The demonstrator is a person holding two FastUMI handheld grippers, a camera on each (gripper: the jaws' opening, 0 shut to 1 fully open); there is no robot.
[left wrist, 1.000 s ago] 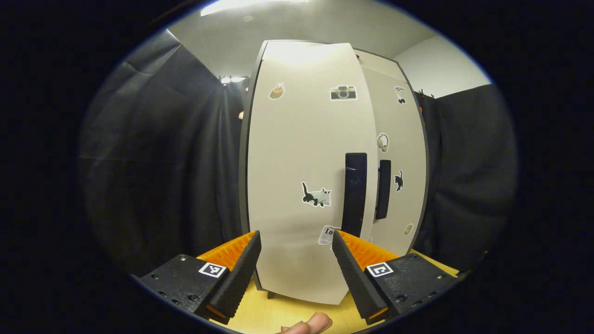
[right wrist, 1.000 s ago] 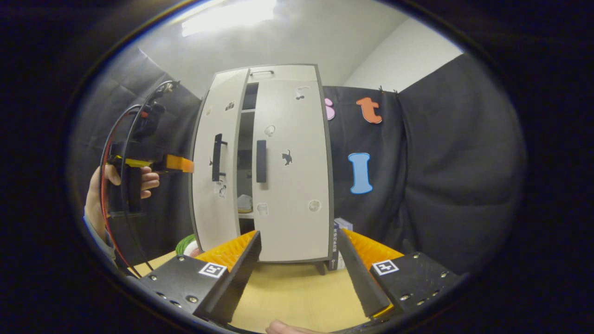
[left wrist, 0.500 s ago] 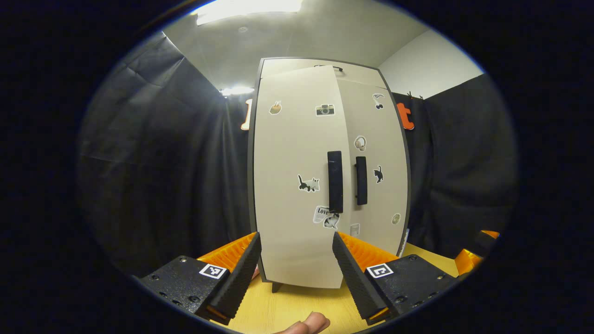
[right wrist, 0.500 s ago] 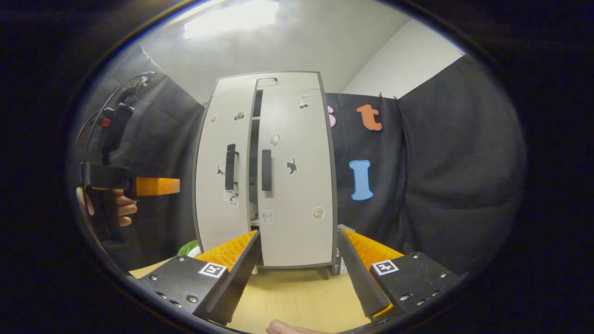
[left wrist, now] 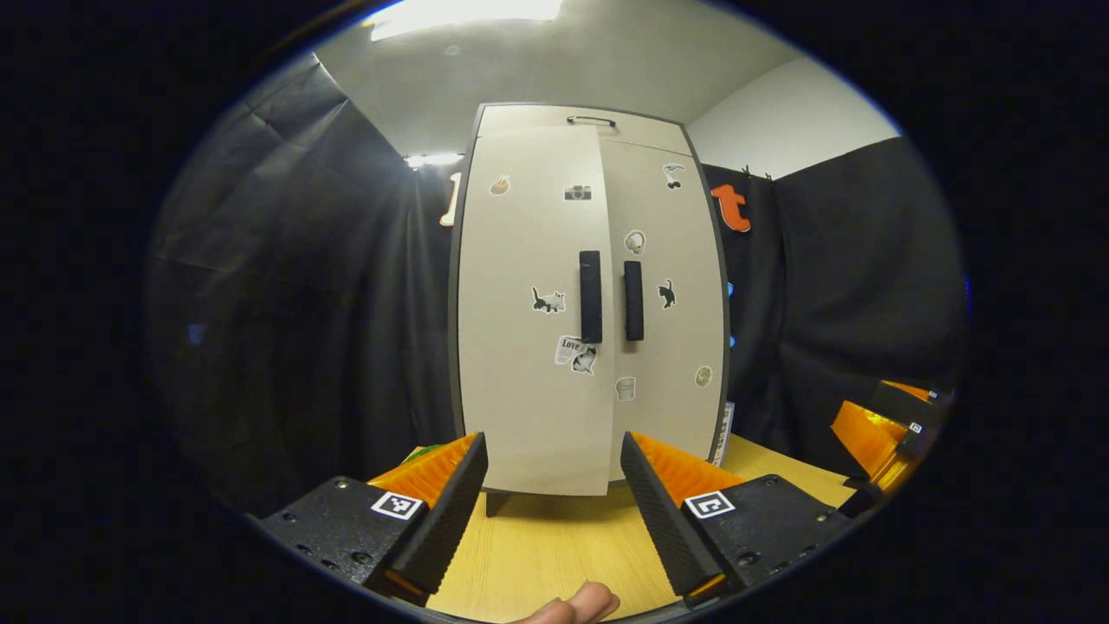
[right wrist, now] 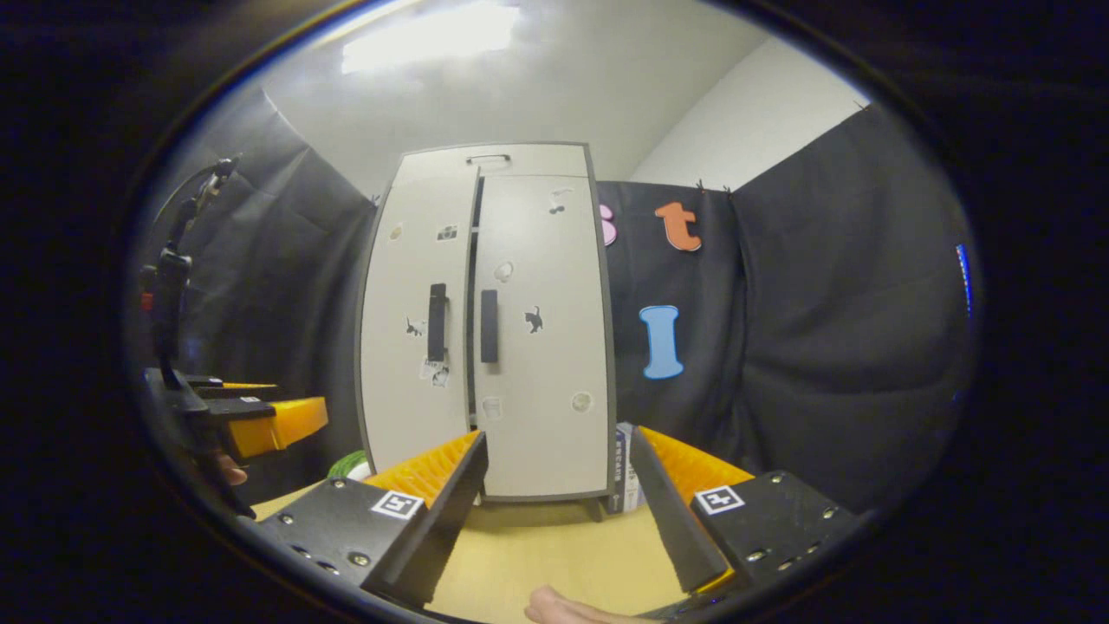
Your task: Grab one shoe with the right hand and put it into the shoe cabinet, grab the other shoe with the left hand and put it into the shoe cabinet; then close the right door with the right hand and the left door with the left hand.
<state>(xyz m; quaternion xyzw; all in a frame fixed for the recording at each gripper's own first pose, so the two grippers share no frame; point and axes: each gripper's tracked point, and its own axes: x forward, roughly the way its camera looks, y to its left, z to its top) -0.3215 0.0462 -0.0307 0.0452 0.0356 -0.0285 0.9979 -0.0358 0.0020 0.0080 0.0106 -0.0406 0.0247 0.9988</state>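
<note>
We see the shoe cabinet (left wrist: 589, 303) standing upright on a pale wooden table (left wrist: 537, 555), backed by black cloth hung along the booth's walls, with a white ceiling and a lit panel above. Its left door (left wrist: 528, 312) sits almost flush, yet in the right gripper view a thin dark gap remains between it and the right door (right wrist: 541, 338), so we cannot tell whether it is fully latched. The two dark handles (left wrist: 591, 296) stand side by side at the middle seam, with small stickers scattered over both doors. The shoes lie out of sight, presumably behind the doors.

The left gripper (left wrist: 553, 451) hangs in front of the cabinet, well apart from it, its fingers spread wide around nothing. The right gripper (right wrist: 559, 446) likewise faces the cabinet with its fingers apart and empty. A small box (right wrist: 625, 477) stands just beside the cabinet's lower right corner, and something green (right wrist: 346, 464) peeks out at its lower left.
</note>
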